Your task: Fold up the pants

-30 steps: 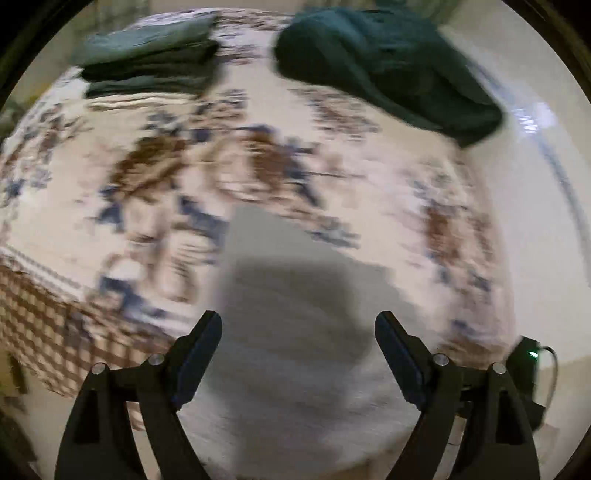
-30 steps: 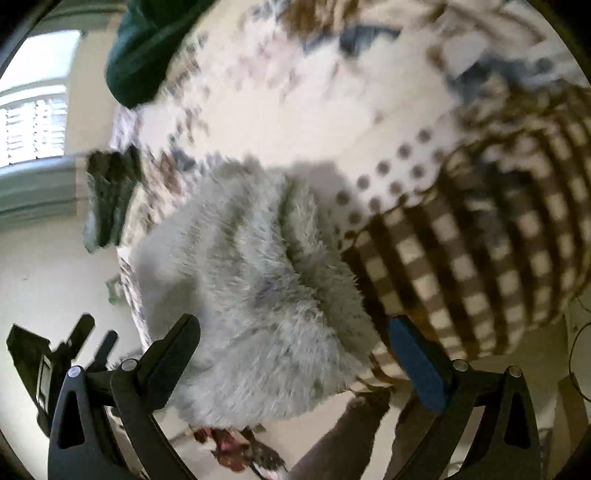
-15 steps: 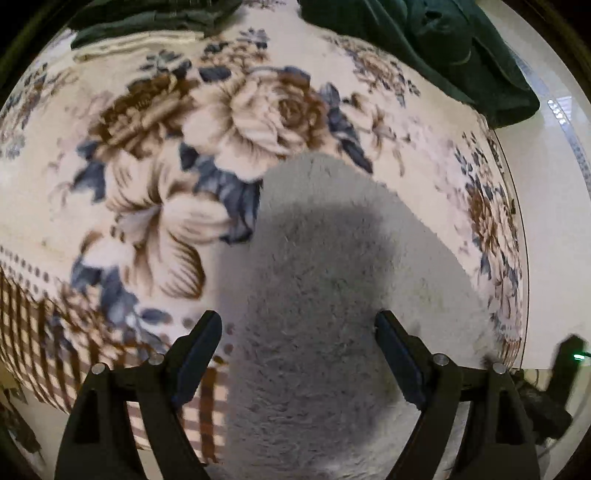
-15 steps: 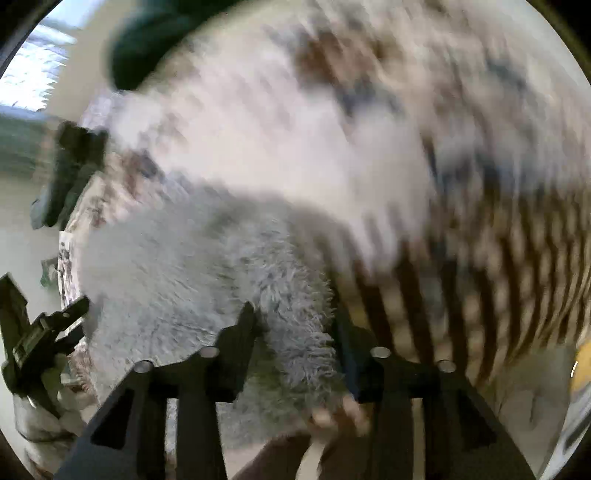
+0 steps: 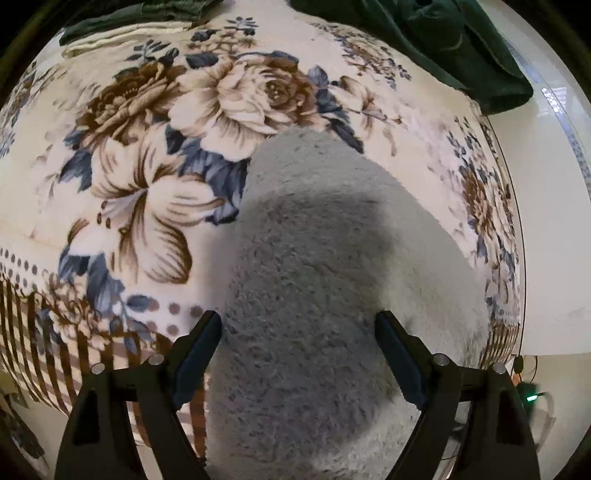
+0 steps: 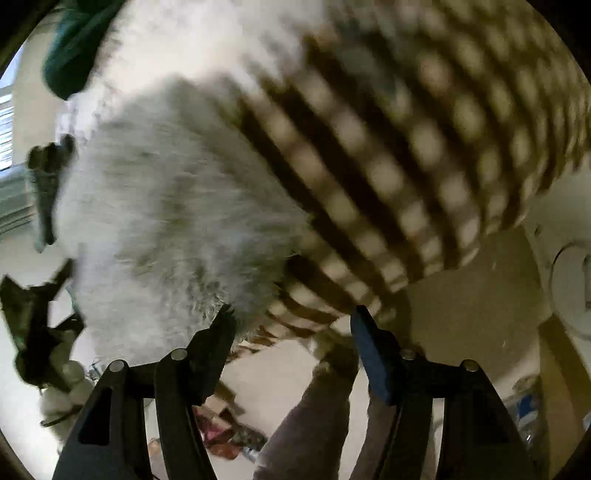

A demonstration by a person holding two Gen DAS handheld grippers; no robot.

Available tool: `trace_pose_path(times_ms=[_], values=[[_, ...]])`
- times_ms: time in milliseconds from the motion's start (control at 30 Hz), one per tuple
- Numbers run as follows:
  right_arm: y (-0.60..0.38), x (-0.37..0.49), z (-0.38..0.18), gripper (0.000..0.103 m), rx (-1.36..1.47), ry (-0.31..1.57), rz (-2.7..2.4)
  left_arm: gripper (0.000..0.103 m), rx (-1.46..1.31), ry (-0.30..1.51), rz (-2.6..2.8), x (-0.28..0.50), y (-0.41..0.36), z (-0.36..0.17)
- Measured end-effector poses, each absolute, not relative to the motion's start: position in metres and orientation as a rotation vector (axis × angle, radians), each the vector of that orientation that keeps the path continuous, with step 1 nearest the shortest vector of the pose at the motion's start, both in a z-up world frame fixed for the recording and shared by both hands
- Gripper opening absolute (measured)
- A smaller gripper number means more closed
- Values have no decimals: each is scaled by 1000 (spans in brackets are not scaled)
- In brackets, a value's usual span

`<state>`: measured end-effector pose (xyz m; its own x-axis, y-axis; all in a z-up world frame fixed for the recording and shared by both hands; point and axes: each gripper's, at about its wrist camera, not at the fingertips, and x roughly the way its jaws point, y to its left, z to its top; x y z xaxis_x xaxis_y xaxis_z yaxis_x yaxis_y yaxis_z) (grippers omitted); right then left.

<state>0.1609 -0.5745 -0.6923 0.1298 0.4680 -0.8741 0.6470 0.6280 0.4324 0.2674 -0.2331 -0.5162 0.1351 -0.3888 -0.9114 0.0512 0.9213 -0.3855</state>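
1. Jaws of the left gripper (image 5: 297, 332) stand wide apart, straddling the near end of the fluffy grey pants (image 5: 317, 280); nothing is clamped. Whether the inner pads brush the pile cannot be told.
2. Right gripper (image 6: 291, 328): jaws parted to a moderate gap and empty. The left finger's tip touches or sits just beside the pants' fuzzy edge (image 6: 177, 221); this view is motion-blurred, so contact is uncertain.
3. Pants lie on the floral blanket (image 5: 155, 155), long axis running away from the left gripper toward the bed's far side, near end hanging over the checked border (image 6: 388, 155).
4. Key relation: from the left gripper the cloth is straight ahead and below, centred between the fingers; from the right gripper it lies up and left, off centre. Judgement: the left is better placed to pinch the near end.
5. Further out: dark green garment (image 5: 436, 40) at the far right corner, well apart; folded green clothes (image 5: 147, 11) at far left.
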Motion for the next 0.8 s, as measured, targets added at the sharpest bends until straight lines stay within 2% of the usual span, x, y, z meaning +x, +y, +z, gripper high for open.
trace_pose_path(times_ms=[100, 167, 267, 333, 367, 400, 433, 533, 667, 767, 800], values=[[-589, 177, -649, 68, 981, 1358, -148, 84, -326, 1399, -330, 269, -228, -512], [-603, 197, -641, 73, 1024, 1289, -121, 84, -345, 1394, -330, 272, -226, -509], [-613, 250, -663, 73, 1050, 1282, -61, 84, -349, 1386, -327, 277, -226, -508], [-614, 281, -705, 73, 1120, 1378, -11, 84, -353, 1387, -327, 281, -226, -509], [-619, 286, -722, 71, 1149, 1405, 4, 84, -353, 1388, -324, 282, -226, -510], [-619, 292, -736, 48, 1182, 1415, 29, 84, -353, 1388, -326, 283, -226, -511], [-614, 297, -739, 35, 1172, 1409, 26, 84, -351, 1392, -328, 283, -226, -512], [-605, 313, -714, 31, 1022, 1305, 35, 84, -357, 1404, -341, 283, -226, -516], [-620, 312, -682, 30, 972, 1129, -5, 84, -365, 1415, -347, 282, -224, -521], [-617, 324, -703, 32, 877, 1250, -26, 84, -381, 1415, -344, 283, -222, -519], [-612, 327, -716, 38, 886, 1319, -26, 84, -380, 1413, -343, 283, -222, -517]])
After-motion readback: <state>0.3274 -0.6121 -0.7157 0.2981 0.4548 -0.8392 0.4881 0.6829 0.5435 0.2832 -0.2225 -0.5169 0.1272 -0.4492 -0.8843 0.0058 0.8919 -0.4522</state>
